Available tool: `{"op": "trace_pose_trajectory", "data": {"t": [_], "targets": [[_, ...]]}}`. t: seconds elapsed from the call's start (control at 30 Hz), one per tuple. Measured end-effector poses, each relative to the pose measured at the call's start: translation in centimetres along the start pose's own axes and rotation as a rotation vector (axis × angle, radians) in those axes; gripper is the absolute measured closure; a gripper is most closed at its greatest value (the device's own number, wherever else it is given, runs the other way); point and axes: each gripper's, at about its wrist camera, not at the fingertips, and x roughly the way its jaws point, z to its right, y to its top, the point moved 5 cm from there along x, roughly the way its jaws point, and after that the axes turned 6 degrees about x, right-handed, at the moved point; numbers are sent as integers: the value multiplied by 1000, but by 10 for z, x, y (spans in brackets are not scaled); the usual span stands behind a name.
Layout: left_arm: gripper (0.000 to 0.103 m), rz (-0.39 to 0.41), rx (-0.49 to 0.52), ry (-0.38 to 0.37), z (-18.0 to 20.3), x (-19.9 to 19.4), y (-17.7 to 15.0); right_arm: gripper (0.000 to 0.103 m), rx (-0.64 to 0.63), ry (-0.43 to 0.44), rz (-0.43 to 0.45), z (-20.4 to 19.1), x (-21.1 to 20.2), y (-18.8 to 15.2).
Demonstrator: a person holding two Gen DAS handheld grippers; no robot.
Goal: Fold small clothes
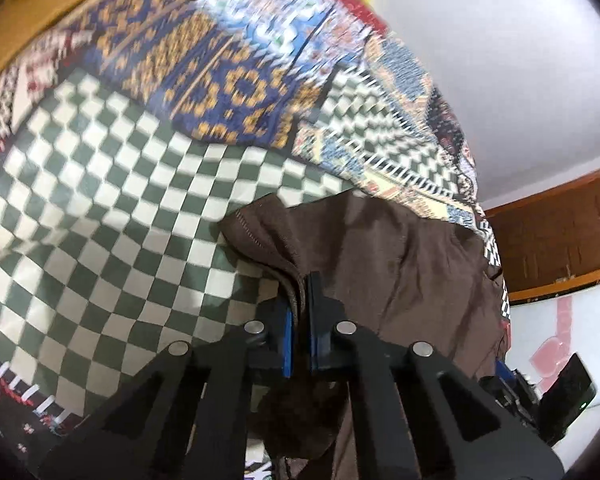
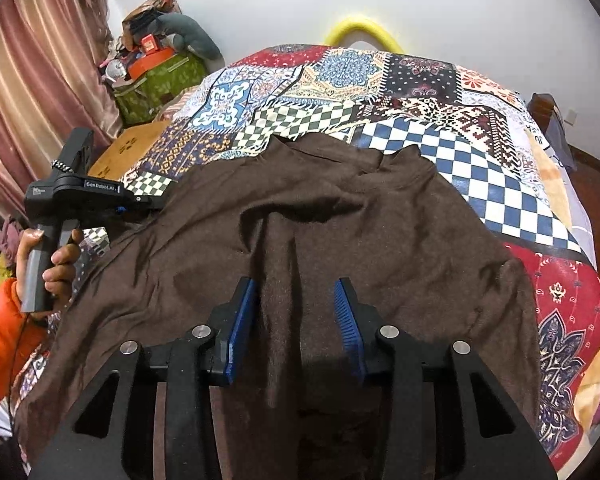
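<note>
Brown knit garment (image 2: 340, 240) lies spread across the bed, on a patchwork quilt (image 2: 440, 92) of checkered, floral and geometric panels. Fabric is rumpled, with a raised ridge running up its middle.

Right tool (image 2: 296, 320) hovers over the near part of the garment, blue-padded fingers (image 2: 240, 320) apart and straddling that ridge. Contact with the cloth can't be confirmed.

Left tool (image 1: 299, 312) has its fingers together, clamped on a stitched edge of the garment (image 1: 380, 248); cloth hangs bunched from the grip above a green-and-cream checker panel (image 1: 100, 220). In the right wrist view the left tool (image 2: 140, 202) sits at the garment's left edge, its grip held by the person's hand (image 2: 56, 268), orange puffy sleeve (image 2: 0, 340) below.

Room: white wall (image 2: 420, 0) behind the bed, pink curtain (image 2: 40, 60) at left, green patterned box (image 2: 160, 80) piled with clutter in the corner, yellow curved object (image 2: 362, 30) at the bed's far edge. Left wrist view is motion-blurred; dark wood panel (image 1: 560, 232) at right.
</note>
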Motion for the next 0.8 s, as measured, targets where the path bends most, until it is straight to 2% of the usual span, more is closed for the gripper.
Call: {"op": "trace_pose_trajectory", "data": {"t": [0.17, 0.23, 0.33, 0.43, 0.6, 0.7, 0.77, 0.8], "targets": [[98, 138, 146, 92, 36, -40, 1, 65, 22, -9, 25, 6, -15, 0], [98, 166, 198, 102, 55, -53, 0, 65, 28, -17, 32, 9, -22, -1], [98, 184, 296, 78, 91, -64, -9, 65, 33, -25, 51, 12, -35, -3], [98, 134, 339, 46, 117, -51, -25, 65, 29, -44, 73, 15, -47, -6], [98, -1, 416, 113, 139, -6, -53, 65, 36, -58, 90, 21, -64, -11], [94, -56, 446, 128, 147, 1, -69, 63, 28, -78, 103, 27, -75, -15], [90, -61, 481, 145, 154, -4, -76, 52, 31, -93, 111, 32, -81, -17], [83, -53, 498, 155, 157, -8, -78, 48, 36, -103, 117, 36, -84, -18]]}}
